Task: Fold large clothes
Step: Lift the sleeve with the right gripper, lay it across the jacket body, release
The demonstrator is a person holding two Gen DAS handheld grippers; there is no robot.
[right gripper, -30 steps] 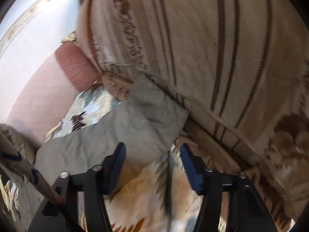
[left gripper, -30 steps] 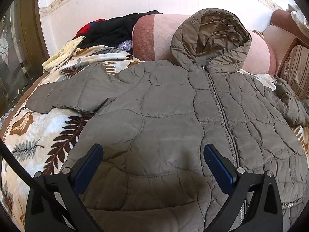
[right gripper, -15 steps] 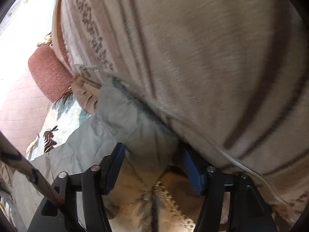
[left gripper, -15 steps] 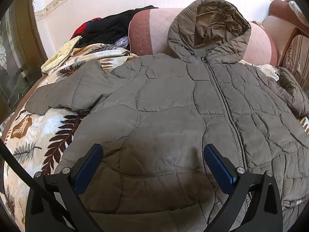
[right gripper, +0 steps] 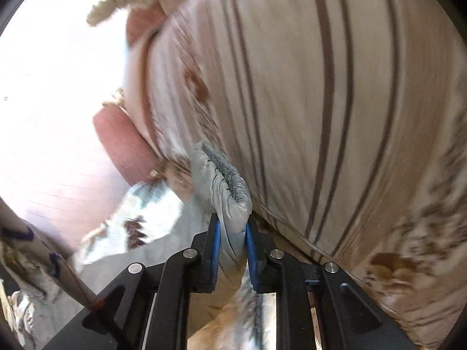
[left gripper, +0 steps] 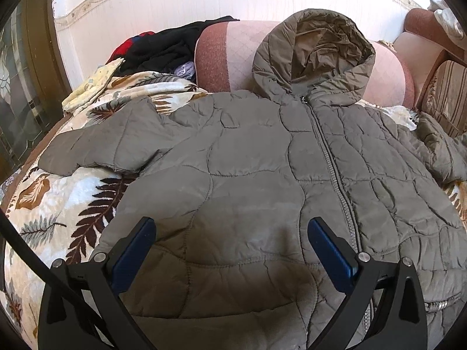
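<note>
An olive quilted hooded jacket [left gripper: 262,175] lies front up and zipped on a leaf-print blanket [left gripper: 49,204], hood against a pink bolster. Its left sleeve [left gripper: 108,145] lies spread out to the left. My left gripper [left gripper: 230,233] is open and empty, hovering above the jacket's lower front. In the right wrist view my right gripper [right gripper: 232,227] is shut on the cuff end of the jacket's other sleeve [right gripper: 224,186], close against a striped cushion [right gripper: 321,116].
A pink bolster [left gripper: 227,55] lies along the back under the hood. Dark and red clothes [left gripper: 163,49] are piled at the back left. A striped cushion [left gripper: 446,93] stands at the right. A white wall is behind.
My right gripper has closed on the sleeve cuff, which was lying between its open fingers before. The left gripper has shifted slightly over the jacket and stays open.
</note>
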